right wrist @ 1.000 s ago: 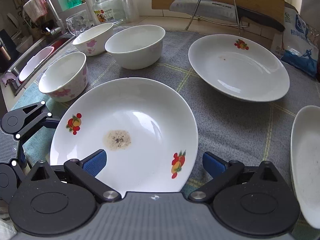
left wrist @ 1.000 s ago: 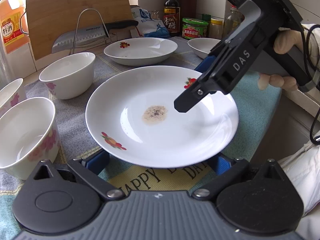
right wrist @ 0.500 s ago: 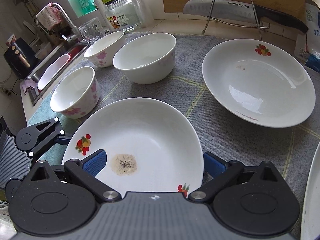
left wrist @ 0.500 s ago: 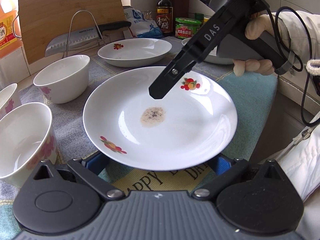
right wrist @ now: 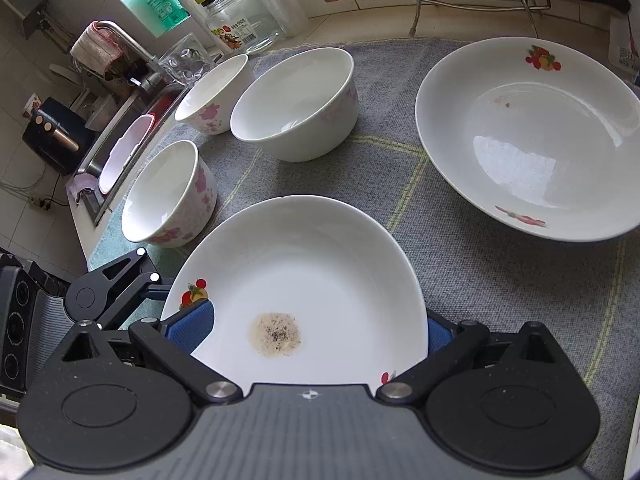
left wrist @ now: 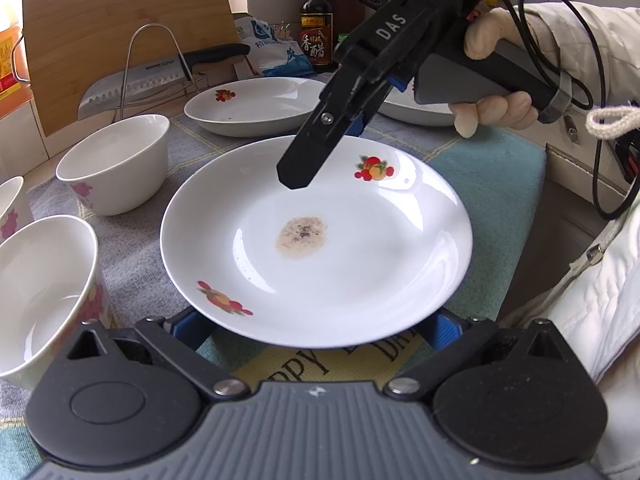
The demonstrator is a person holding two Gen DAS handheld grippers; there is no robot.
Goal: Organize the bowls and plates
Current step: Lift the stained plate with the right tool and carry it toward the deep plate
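A white plate [left wrist: 360,264] with fruit prints and a brown stain lies on the grey cloth. My left gripper [left wrist: 314,326] is open, its blue pads [left wrist: 188,324] low at the plate's near rim, one on each side. My right gripper [left wrist: 296,176] hovers above the plate's far half, held by a gloved hand [left wrist: 492,108]. In the right wrist view this gripper [right wrist: 312,328] is open, with the plate [right wrist: 304,264] spreading between and past its pads. The left gripper [right wrist: 160,286] shows at the plate's left rim. A second plate [right wrist: 528,136] lies at the far right.
Three white floral bowls [right wrist: 296,100] [right wrist: 168,192] [right wrist: 212,92] stand left of the plates. A third plate [left wrist: 416,108] sits behind the right gripper. A knife on a wire stand [left wrist: 160,76], a cutting board [left wrist: 120,40] and bottles [left wrist: 316,40] line the back. A sink [right wrist: 120,148] lies beyond the bowls.
My right gripper has moved in over the stained plate, so the plate now fills the space between its pads. The left gripper and the plate have stayed put.
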